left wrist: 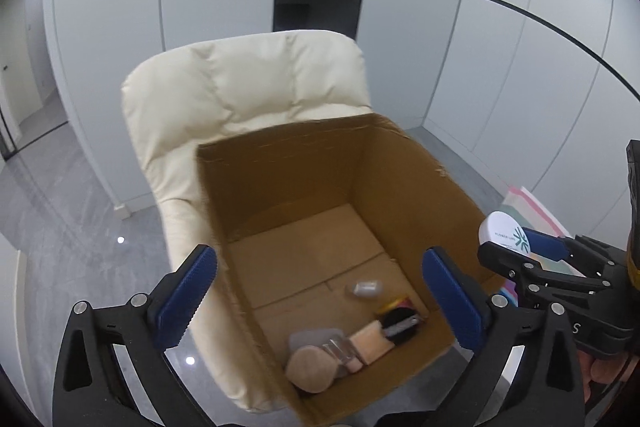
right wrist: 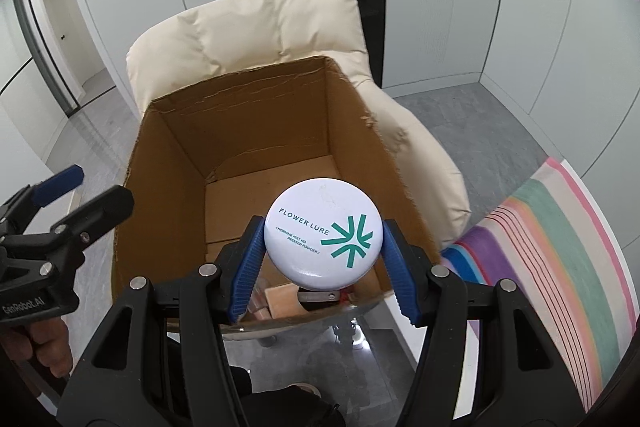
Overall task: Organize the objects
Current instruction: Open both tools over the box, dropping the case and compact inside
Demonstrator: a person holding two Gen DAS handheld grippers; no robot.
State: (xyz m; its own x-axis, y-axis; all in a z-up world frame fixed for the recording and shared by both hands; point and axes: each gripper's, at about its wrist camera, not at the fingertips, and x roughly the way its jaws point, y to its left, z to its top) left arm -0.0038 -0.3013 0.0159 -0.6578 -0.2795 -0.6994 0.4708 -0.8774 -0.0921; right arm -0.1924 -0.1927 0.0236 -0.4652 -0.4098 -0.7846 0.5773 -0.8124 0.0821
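The compact [right wrist: 323, 231] was white with teal lettering, the box [right wrist: 256, 115] brown, the chair [right wrist: 248, 27] cream, and the cloth [right wrist: 560, 247] at three o'clock rainbow-striped.

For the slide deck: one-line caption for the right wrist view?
Right gripper holds a white pressed-powder compact above an open cardboard box on a cream chair.

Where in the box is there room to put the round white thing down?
The far half of the cardboard box floor is bare, from the back wall to the small silver piece. The near corner is crowded with sponges and a brush. The right claw holds the powder compact.
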